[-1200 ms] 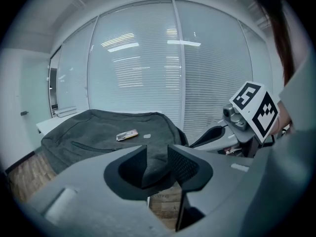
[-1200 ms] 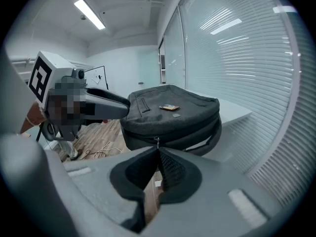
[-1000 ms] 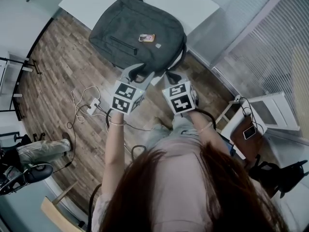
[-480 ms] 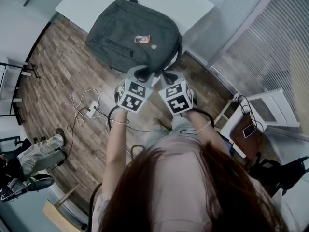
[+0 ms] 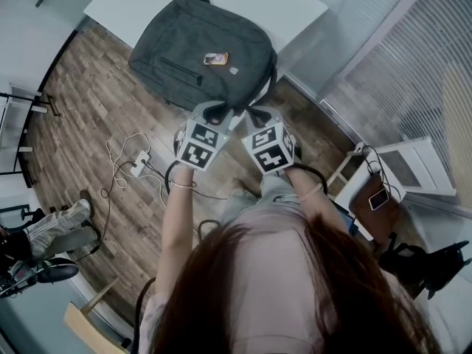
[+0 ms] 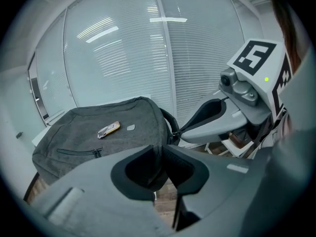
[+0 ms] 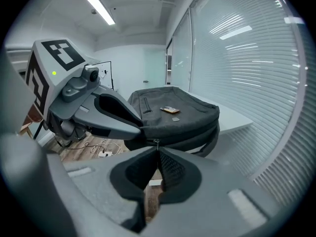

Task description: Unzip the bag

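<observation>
The grey bag (image 5: 199, 43) lies flat at the upper centre of the head view on a white surface (image 5: 299, 6). Its near end hangs past the surface's lower edge, over plank-patterned wooden floor (image 5: 81, 102). Both tongs meet that overhanging end from below in the frame, side by side and nearly touching.

The left tongs (image 5: 212, 111) have just been closing, and their dark pads pinch a fold of the bag's near rim. The right tongs (image 5: 254, 115) are together on the small metal zip pull (image 7: 156, 143) at the seam.

There is bare surface to the right of the bag and above it. A wall of slatted blinds (image 5: 413, 65) runs close along the right of the frame. To the left the floor is open, apart from a loose white cable and power strip (image 5: 140, 164) at lower left.

The bag is a soft, felt-like woven cloth, rounded at the corners. A straight pocket zip (image 5: 181, 71) crosses its face, and a small shiny label (image 5: 216, 59) lies near the middle. A dark webbing strap (image 5: 274, 76) loops off its right side. The tongs are smooth grey plastic with textured black pads.
</observation>
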`<move>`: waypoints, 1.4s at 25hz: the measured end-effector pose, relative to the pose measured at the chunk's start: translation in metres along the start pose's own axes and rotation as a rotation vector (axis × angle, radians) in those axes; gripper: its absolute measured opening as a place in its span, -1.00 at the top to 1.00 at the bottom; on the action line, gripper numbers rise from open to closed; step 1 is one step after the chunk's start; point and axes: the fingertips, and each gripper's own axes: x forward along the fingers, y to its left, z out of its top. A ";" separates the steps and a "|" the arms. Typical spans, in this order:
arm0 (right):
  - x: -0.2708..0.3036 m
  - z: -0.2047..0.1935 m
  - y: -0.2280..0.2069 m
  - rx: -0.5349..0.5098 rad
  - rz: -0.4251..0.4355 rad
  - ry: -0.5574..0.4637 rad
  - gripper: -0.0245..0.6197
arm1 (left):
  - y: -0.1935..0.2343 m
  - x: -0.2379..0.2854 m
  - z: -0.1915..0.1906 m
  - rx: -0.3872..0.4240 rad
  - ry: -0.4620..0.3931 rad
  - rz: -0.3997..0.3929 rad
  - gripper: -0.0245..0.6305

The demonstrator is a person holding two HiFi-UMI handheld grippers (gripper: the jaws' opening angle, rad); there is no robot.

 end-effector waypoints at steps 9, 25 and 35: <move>0.002 -0.003 -0.012 0.005 -0.005 0.010 0.90 | 0.001 0.002 -0.004 -0.065 -0.018 -0.018 0.73; 0.004 -0.001 -0.045 0.015 -0.022 -0.001 0.90 | -0.001 0.004 -0.007 -0.164 -0.043 -0.029 0.73; 0.008 0.001 -0.064 0.024 -0.030 -0.005 0.90 | -0.001 0.006 -0.010 -0.197 -0.053 -0.030 0.73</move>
